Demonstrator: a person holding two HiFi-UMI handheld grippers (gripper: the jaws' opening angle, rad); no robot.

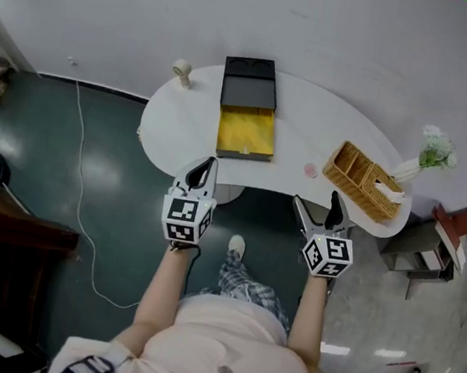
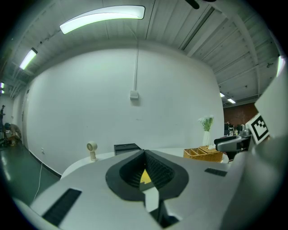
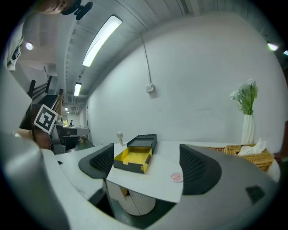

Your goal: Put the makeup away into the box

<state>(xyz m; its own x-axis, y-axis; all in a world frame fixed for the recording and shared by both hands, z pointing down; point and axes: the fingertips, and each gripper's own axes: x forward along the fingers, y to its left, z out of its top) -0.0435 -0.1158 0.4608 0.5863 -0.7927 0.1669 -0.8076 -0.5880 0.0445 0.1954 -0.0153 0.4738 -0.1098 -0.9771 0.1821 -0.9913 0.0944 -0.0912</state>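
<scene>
A black box (image 1: 246, 132) with a yellow inside lies open on the white table (image 1: 168, 140), its black lid (image 1: 249, 82) standing behind it. A small round pink makeup compact (image 1: 310, 171) lies on the table to the box's right; the right gripper view shows the compact (image 3: 176, 177) and the box (image 3: 132, 158) straight ahead. My left gripper (image 1: 209, 167) hangs at the table's near edge in front of the box, shut on nothing (image 2: 145, 155). My right gripper (image 1: 316, 202) is below the compact, off the table edge, open and empty (image 3: 146, 170).
A wicker basket (image 1: 368, 181) holding tissue sits at the table's right end, beside a white vase of flowers (image 1: 430, 152). A small beige fan-like stand (image 1: 182, 70) is at the back left. A white cable (image 1: 80, 196) runs over the dark floor on the left.
</scene>
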